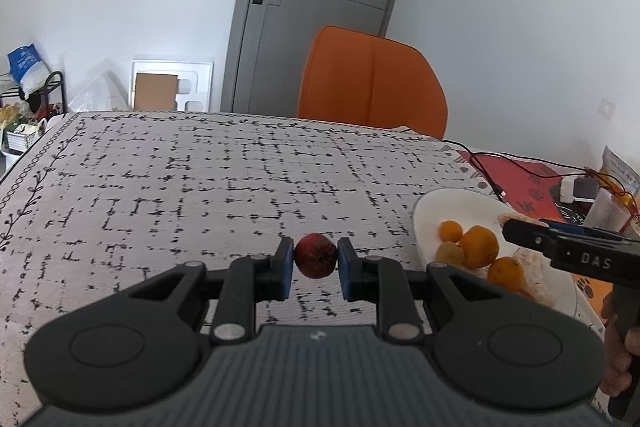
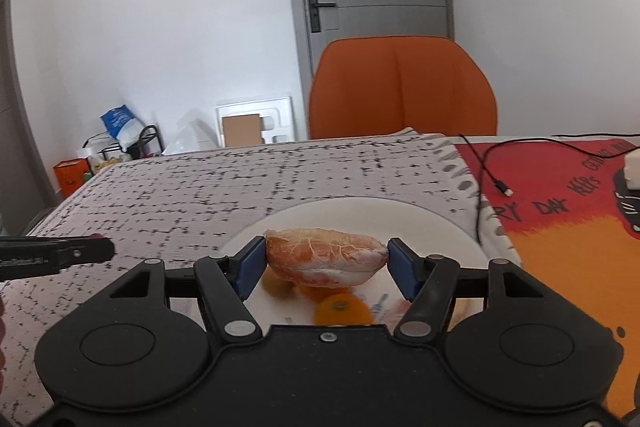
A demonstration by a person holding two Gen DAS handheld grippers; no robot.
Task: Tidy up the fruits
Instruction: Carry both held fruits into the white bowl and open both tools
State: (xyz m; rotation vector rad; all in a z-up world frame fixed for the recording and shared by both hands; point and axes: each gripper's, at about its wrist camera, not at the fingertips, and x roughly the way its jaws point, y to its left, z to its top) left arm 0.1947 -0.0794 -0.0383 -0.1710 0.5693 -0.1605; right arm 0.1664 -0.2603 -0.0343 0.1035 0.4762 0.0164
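Note:
My left gripper (image 1: 316, 259) is shut on a small dark red round fruit (image 1: 316, 255) and holds it above the patterned tablecloth (image 1: 200, 187), left of the white plate (image 1: 440, 203). The plate holds several small orange fruits (image 1: 479, 246) and peeled pieces. My right gripper (image 2: 326, 263) is shut on a peeled citrus piece (image 2: 326, 261), held just over the same white plate (image 2: 380, 215); an orange fruit (image 2: 342, 311) lies below it. The right gripper also shows in the left wrist view (image 1: 560, 247), over the plate's right side.
An orange chair (image 1: 372, 79) stands behind the table's far edge. A red and orange mat (image 2: 568, 219) with a black cable (image 2: 486, 167) lies right of the plate. A white charger (image 1: 580, 189) and a packet (image 1: 618, 167) sit at far right.

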